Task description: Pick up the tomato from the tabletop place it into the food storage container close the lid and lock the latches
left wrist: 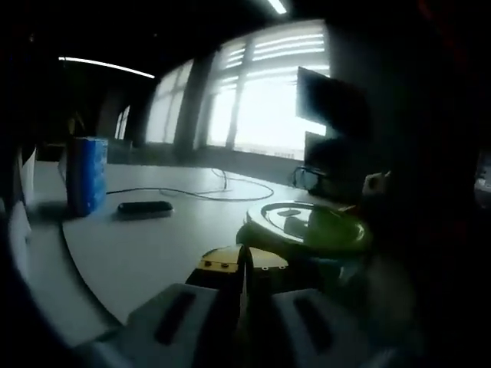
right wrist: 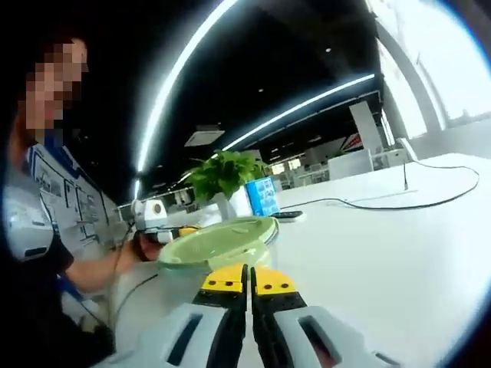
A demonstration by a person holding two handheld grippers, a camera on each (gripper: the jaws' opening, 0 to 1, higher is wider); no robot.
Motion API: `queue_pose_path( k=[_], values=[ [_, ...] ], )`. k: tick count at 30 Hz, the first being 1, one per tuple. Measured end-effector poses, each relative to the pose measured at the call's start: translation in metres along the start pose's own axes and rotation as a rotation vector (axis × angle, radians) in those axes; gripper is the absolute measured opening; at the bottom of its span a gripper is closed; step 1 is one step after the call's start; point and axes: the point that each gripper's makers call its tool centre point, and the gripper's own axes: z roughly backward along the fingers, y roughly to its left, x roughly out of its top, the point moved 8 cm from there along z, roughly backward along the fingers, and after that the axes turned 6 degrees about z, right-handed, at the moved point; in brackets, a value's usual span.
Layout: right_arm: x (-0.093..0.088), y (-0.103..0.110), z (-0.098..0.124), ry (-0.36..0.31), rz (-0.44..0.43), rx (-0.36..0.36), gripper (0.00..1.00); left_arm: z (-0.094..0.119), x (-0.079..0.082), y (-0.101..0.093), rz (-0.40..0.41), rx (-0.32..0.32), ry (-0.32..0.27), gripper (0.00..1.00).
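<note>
Left gripper view: left gripper [left wrist: 244, 264] pinched empty, container [left wrist: 307, 226] lidded near the worktop [left wrist: 138, 245] edge. Right gripper view: right gripper [right wrist: 248, 282] pinched empty beside the container. Tomato unseen; latching looks next, needing a precise tab press.

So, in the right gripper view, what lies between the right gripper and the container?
Only bare white table. The right gripper, jaws together, points at the green-lidded container just ahead of its tips, apparently not touching it.
</note>
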Motion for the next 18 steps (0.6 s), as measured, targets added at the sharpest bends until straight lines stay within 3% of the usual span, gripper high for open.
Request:
queue_pose_path(
  k=[5,7,8,11,13,15,18],
  values=[
    [0.0,-0.001,0.001,-0.004,0.008,0.004,0.0,0.002,0.005,0.001,-0.016,0.014,-0.015,0.0],
    [0.0,-0.001,0.0,-0.007,0.015,0.001,0.0,0.004,0.012,-0.003,0.015,-0.021,-0.06,0.01],
    [0.001,-0.001,0.001,-0.009,0.017,0.001,0.0,0.005,0.012,-0.004,0.004,-0.021,-0.053,0.02],
    [0.001,-0.001,0.001,-0.016,0.01,0.002,0.0,0.001,0.018,-0.012,-0.174,-0.015,0.014,0.04],
    [0.001,-0.002,0.001,-0.019,0.016,0.0,0.0,-0.002,0.025,-0.024,-0.216,-0.077,0.023,0.09],
    [0.001,-0.002,0.001,-0.022,0.029,-0.006,0.0,-0.007,0.032,-0.042,-0.259,-0.182,0.124,0.22],
    [0.001,-0.001,0.001,-0.024,0.036,-0.004,0.0,-0.017,0.038,-0.054,-0.36,-0.237,0.249,0.28]
  ],
)
